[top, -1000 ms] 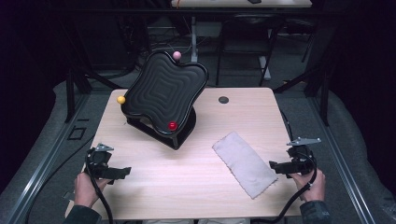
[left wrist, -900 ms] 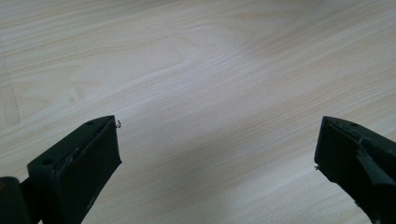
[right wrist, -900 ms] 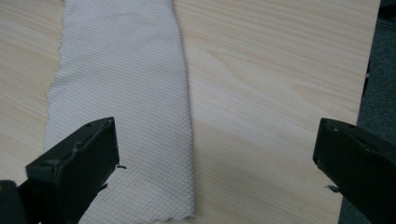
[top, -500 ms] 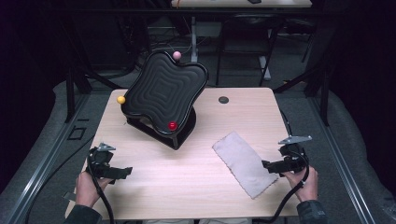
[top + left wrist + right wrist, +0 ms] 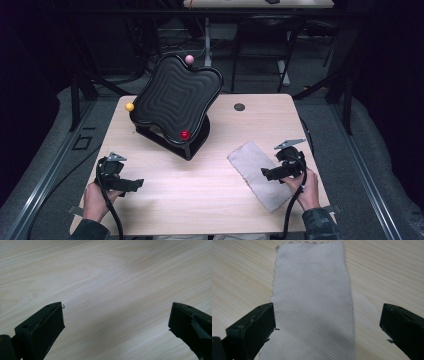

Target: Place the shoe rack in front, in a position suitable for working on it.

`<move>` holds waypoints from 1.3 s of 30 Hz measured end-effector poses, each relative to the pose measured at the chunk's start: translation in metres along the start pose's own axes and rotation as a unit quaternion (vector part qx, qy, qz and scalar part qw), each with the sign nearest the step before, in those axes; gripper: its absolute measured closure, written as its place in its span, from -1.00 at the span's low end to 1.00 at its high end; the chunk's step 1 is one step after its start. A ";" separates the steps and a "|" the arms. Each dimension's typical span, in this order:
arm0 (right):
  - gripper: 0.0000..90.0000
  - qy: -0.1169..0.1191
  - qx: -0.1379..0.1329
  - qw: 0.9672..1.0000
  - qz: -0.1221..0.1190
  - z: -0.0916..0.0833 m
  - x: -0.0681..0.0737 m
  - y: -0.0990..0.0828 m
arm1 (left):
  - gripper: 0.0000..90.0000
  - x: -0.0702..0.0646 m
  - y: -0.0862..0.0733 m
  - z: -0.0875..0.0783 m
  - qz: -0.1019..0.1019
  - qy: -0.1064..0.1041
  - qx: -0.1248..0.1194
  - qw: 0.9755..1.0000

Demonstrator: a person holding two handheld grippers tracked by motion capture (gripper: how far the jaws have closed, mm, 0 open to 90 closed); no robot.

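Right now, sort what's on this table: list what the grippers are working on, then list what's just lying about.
In hand:
- grey cloth, flat on the table
- right gripper, jaws open above the cloth
- left gripper, jaws open over bare wood

Lying about:
- black ridged tray, tilted on its stand
- red ball, yellow ball, pink ball at its rim
- small dark disc

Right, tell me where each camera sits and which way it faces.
High view: above the person's side, looking forward and down on the table; both hands, left hand-held gripper, right hand-held gripper.
Left gripper view: rides the left hand-held gripper, facing bare wood; jaws wide apart.
Right gripper view: rides the right hand-held gripper, over the cloth; jaws wide apart.
Shared: the cloth shows in high and right gripper views.
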State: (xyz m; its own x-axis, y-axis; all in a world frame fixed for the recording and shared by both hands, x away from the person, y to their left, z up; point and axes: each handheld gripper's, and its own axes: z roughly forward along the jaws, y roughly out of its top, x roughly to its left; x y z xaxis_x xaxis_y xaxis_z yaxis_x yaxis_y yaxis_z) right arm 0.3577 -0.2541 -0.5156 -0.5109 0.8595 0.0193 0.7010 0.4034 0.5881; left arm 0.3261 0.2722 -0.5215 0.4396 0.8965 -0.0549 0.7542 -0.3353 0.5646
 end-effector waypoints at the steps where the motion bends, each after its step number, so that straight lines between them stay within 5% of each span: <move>1: -1.00 -0.007 0.003 1.000 0.000 0.003 0.001 0.001 | -1.00 0.000 0.000 0.001 0.001 -0.001 0.000 1.000; 14: -0.95 -0.010 0.046 0.999 0.016 0.037 -0.006 0.006 | -1.00 -0.001 0.000 0.003 0.008 -0.003 0.008 1.000; 17: -0.92 0.000 0.052 0.999 0.010 0.040 -0.006 0.006 | -1.00 -0.001 0.000 0.003 0.009 -0.003 0.007 1.000; 18: -0.88 -0.026 0.062 0.998 -0.001 0.042 -0.002 0.006 | -1.00 -0.001 0.000 0.003 0.006 -0.002 0.007 1.000; 20: -0.86 -0.013 0.060 0.998 0.000 0.042 -0.003 0.005 | -1.00 -0.001 0.000 0.003 0.006 -0.002 0.007 1.000; 25: -0.69 -0.010 0.068 0.998 0.001 0.045 -0.003 0.003 | -1.00 -0.001 0.000 0.002 0.010 -0.004 0.010 1.000; 26: -0.67 -0.028 0.076 0.997 -0.004 0.047 -0.001 0.002 | -1.00 -0.002 0.000 0.003 0.011 -0.004 0.009 1.000; 28: -0.60 -0.022 0.092 0.995 -0.011 0.054 0.001 -0.001 | -1.00 -0.003 0.000 0.003 0.011 -0.003 0.011 1.000; 37: -0.27 -0.005 0.085 0.996 -0.003 0.051 -0.001 -0.002 | -1.00 -0.005 0.000 0.004 0.017 -0.004 0.014 1.000; 39: 0.04 -0.013 0.076 0.997 0.001 0.048 -0.003 -0.003 | -1.00 -0.005 0.000 0.005 0.017 -0.004 0.017 1.000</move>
State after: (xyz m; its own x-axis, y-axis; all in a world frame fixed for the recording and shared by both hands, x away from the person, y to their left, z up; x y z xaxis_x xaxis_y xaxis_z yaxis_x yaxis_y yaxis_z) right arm 0.3812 -0.2430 -0.5564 -0.4986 0.8668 -0.0017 0.7698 0.4437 0.4589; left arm 0.3258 0.2661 -0.5252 0.4692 0.8821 -0.0427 0.7545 -0.3753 0.5384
